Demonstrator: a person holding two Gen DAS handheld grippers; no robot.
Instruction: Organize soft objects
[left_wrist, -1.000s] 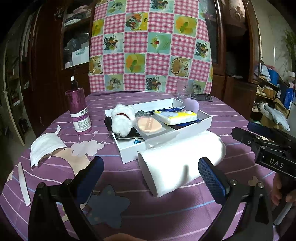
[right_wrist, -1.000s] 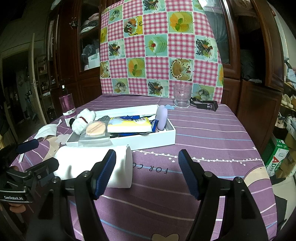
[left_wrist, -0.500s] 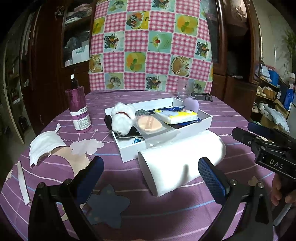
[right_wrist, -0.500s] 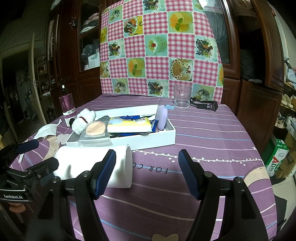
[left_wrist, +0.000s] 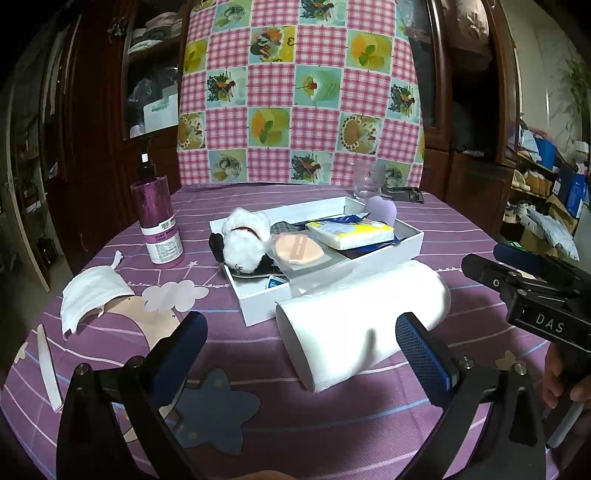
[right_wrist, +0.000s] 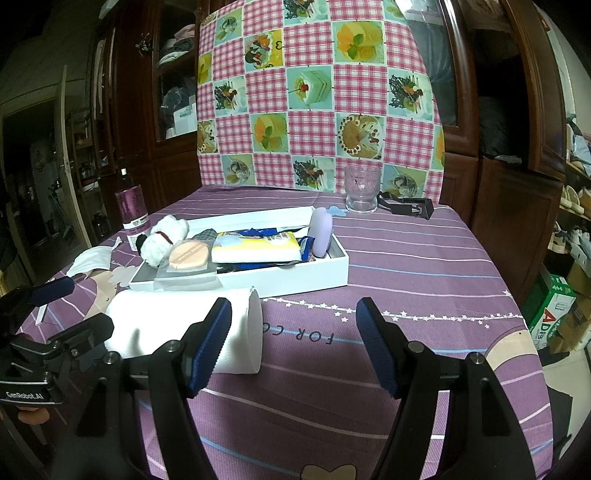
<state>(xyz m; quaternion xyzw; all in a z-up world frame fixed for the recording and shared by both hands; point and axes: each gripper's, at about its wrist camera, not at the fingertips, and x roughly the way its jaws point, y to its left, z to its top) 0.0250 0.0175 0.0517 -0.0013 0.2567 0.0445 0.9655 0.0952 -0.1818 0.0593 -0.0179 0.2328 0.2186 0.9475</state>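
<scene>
Nothing is moving since the earlier frames: both grippers and every object are keeping their places.

Going left to right in the left wrist view: a mask (left_wrist: 94, 291) is lying at 9 o'clock on the table (left_wrist: 369, 424), outside the tray. A bottle (left_wrist: 157, 218) is standing at 10 o'clock. The tray (left_wrist: 410, 242) is sitting at 12 o'clock, already holding a plush (left_wrist: 245, 236), a puff (left_wrist: 297, 249), a tissue pack (left_wrist: 351, 234) and a sponge (left_wrist: 380, 210). A paper roll (left_wrist: 364, 319) is lying on its side just beside the tray's near wall.

The left gripper (left_wrist: 299, 341) is standing wide open and holding nothing. The roll is lying just ahead of it at 1 o'clock, its near end falling between the jaws in this view. Its long axis is running from 7 to 1 o'clock, so the jaws are spanning its width.

The right gripper (right_wrist: 293, 345) is likewise open about two-thirds and empty. The roll (right_wrist: 184, 330) is lying at its 10 o'clock, behind the left jaw, long axis roughly 9 to 3.

Judgement: the left gripper is the nearer and better-aligned tool.
</scene>
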